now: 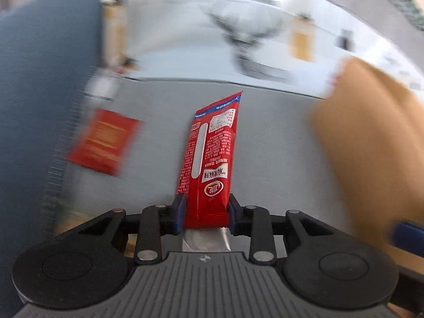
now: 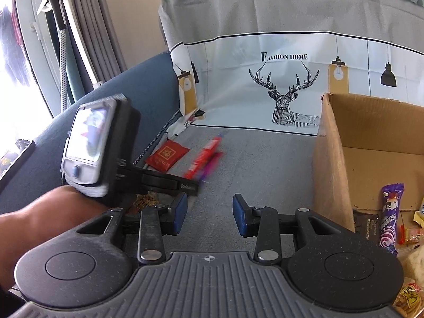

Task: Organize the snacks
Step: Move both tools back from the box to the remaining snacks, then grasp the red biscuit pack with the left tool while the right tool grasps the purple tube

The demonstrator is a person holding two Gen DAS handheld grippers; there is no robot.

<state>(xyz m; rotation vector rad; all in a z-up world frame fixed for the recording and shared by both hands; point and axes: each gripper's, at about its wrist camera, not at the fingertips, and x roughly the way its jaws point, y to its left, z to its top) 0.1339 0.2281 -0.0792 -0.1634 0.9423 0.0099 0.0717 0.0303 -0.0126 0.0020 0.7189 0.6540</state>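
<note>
Two grippers share the scene. We see the left gripper pinching the near end of a long red snack packet, its blue pads pressed against both edges of the wrapper while the packet stands out away from the fingers over the grey cloth surface. The right gripper is spread, its pads apart and nothing between them.

Outward from the left tool, a flat red pouch lies on the cloth to the left, blurred. To the right stands the cardboard box; in the right wrist view its brown wall rises just right of the open gripper, and inside lie a purple packet and other wrapped snacks. Far behind hangs a cover printed with a deer.

We judge the step in hand to be carrying the held packet toward the box.

Risks from here, as we judge them:
- The hold takes only the packet's end, so a quick swing could let the slick wrapper pivot or slip out.
- The long free end could catch the box wall if it passes too low, folding the packet or dropping it outside.
- The two tools work near each other and could collide.
</note>
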